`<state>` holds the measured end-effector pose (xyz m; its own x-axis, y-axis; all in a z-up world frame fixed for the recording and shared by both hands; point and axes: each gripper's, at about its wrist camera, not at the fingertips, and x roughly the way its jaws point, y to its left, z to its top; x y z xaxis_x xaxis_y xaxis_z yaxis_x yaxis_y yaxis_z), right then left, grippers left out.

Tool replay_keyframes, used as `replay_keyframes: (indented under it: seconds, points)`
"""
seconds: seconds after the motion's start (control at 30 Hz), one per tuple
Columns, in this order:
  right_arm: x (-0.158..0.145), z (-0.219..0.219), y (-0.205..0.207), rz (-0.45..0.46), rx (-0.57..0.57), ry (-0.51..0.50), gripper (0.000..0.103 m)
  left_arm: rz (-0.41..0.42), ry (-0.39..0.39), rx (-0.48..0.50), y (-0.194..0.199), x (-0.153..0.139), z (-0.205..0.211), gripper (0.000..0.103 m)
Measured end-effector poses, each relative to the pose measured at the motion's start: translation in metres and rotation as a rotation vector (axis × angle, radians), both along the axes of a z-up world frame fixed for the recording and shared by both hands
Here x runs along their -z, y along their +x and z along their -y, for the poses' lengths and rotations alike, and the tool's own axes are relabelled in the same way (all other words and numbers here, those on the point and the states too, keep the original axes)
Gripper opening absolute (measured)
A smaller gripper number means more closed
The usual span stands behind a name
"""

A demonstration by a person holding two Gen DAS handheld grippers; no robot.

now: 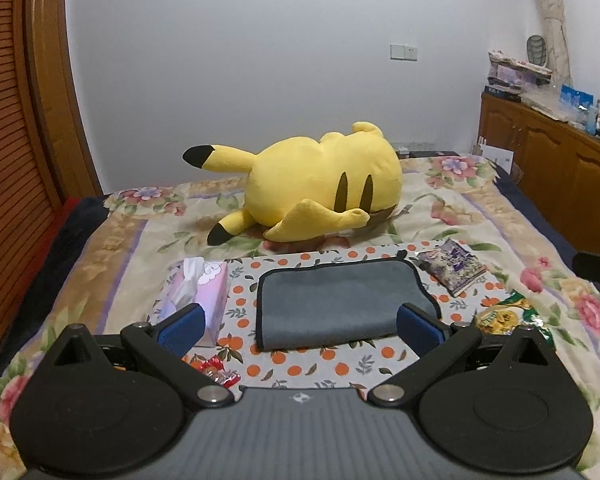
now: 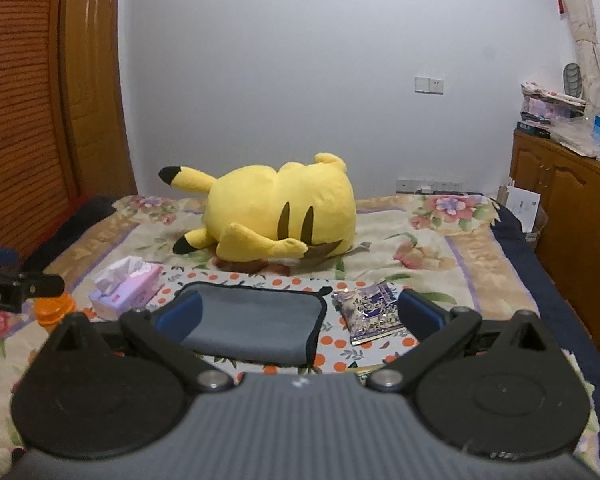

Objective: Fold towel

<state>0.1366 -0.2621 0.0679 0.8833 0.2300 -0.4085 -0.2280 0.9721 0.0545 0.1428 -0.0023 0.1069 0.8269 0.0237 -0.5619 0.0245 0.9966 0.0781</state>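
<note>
A grey towel [image 1: 336,302] with black trim lies folded on an orange-dotted cloth [image 1: 300,364] on the bed. It also shows in the right wrist view [image 2: 256,320]. My left gripper [image 1: 300,326] is open and empty, held above the near edge of the towel with its blue pads [image 1: 184,328] wide apart. My right gripper [image 2: 300,314] is open and empty too, above the towel's right part. The left gripper's body shows at the left edge of the right wrist view [image 2: 8,284].
A pink tissue box [image 1: 196,300] lies left of the towel, a purple snack packet [image 1: 456,266] to its right, a green-yellow packet [image 1: 508,316] nearer. A yellow plush toy [image 1: 320,180] lies behind. An orange item [image 2: 54,310] sits at left. Wooden cabinets [image 1: 560,168] stand right.
</note>
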Motion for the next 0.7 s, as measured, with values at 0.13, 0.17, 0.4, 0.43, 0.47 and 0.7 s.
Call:
replay_keyframes:
  seconds: [0.13,0.17,0.4,0.43,0.47,0.7]
  points:
    - [-0.01,0.005,-0.013,0.008,0.012,0.007,0.103,0.007,0.01,0.009,-0.019,-0.009,0.002,0.103]
    - [-0.013,0.007,-0.016,0.012,0.016,0.009,0.103,0.009,0.011,0.01,-0.024,-0.011,0.002,0.103]
    - [-0.03,0.014,-0.036,0.032,0.037,0.028,0.103,0.025,0.004,0.014,-0.056,-0.023,0.001,0.103]
    - [-0.031,0.015,-0.039,0.033,0.04,0.03,0.103,0.023,0.006,0.014,-0.06,-0.023,0.001,0.103]
    - [-0.032,0.015,-0.042,0.034,0.042,0.033,0.103,0.018,0.007,0.015,-0.062,-0.023,0.001,0.103]
    - [-0.033,0.019,-0.057,0.044,0.048,0.036,0.103,0.028,0.007,0.015,-0.085,-0.02,0.004,0.103]
